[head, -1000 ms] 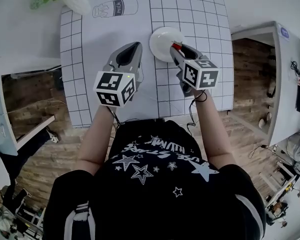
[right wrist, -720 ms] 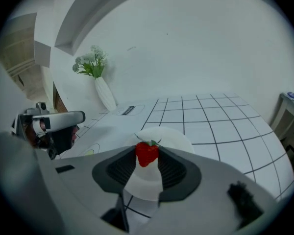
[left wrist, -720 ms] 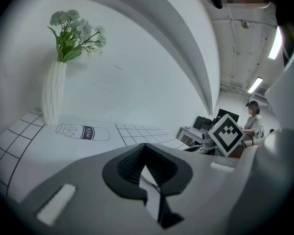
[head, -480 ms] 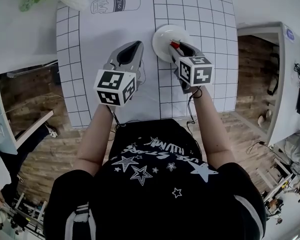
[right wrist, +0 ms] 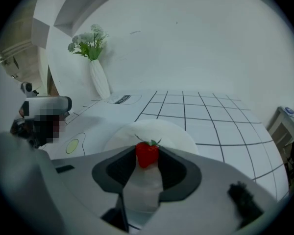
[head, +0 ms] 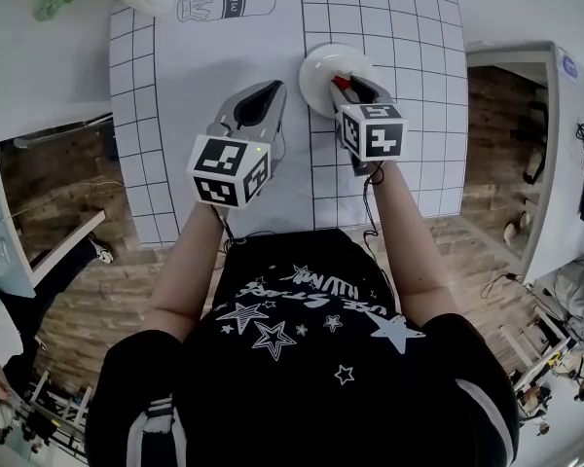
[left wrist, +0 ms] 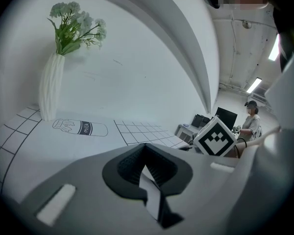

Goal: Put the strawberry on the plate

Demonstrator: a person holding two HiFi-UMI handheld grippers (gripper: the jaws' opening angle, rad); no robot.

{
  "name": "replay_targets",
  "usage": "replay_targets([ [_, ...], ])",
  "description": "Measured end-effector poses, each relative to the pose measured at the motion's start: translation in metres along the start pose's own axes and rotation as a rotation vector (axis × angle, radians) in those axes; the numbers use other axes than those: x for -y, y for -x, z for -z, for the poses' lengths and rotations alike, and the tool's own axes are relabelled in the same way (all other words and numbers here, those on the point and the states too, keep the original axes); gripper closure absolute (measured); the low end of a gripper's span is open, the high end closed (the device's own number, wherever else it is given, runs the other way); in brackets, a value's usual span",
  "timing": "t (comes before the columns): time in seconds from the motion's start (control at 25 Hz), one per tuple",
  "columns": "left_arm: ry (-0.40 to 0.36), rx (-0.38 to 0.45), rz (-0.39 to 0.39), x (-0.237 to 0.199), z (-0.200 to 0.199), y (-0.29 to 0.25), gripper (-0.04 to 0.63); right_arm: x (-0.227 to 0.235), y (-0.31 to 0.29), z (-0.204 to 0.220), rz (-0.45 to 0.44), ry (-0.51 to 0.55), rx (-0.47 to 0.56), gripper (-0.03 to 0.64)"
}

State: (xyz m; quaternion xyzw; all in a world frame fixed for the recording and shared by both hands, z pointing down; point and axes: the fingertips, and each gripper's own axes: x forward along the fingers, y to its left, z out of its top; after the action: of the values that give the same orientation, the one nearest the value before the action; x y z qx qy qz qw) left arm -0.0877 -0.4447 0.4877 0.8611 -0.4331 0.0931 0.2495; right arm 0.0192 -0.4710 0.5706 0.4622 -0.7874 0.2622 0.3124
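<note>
In the head view, I am holding my left gripper (head: 270, 95) over the gridded mat (head: 214, 56), beside my right gripper (head: 343, 84). The tips of the right one are reaching over the near edge of the white plate (head: 316, 66). In the left gripper view, the jaws are pressing together with nothing between them. In the right gripper view, the jaws are pinching the strawberry (right wrist: 147, 153) at their tips, and the plate is lying directly ahead of them.

— What stands at the far left of the table (head: 39, 76)?
— A white ribbed vase (left wrist: 50, 89) with pale flowers (left wrist: 76, 26). Beside it the mat (head: 204, 76) has a drawn milk bottle (left wrist: 80, 127) (labelled "milk"), then black grid squares (head: 399, 17). Around the table is wooden floor (head: 63, 178).
</note>
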Motion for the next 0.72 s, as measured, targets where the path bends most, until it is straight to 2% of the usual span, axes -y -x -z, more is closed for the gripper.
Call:
replay_targets([
  [0.4, -0.02, 0.015, -0.014, 0.003, -0.004, 0.009, 0.588, 0.0, 0.005, 0.001, 0.0, -0.01, 0.002, 0.463],
  [0.72, -0.042, 0.04, -0.026, 0.019, -0.007, 0.022, 0.588, -0.004, 0.029, 0.002, -0.024, -0.033, 0.043, 0.46],
])
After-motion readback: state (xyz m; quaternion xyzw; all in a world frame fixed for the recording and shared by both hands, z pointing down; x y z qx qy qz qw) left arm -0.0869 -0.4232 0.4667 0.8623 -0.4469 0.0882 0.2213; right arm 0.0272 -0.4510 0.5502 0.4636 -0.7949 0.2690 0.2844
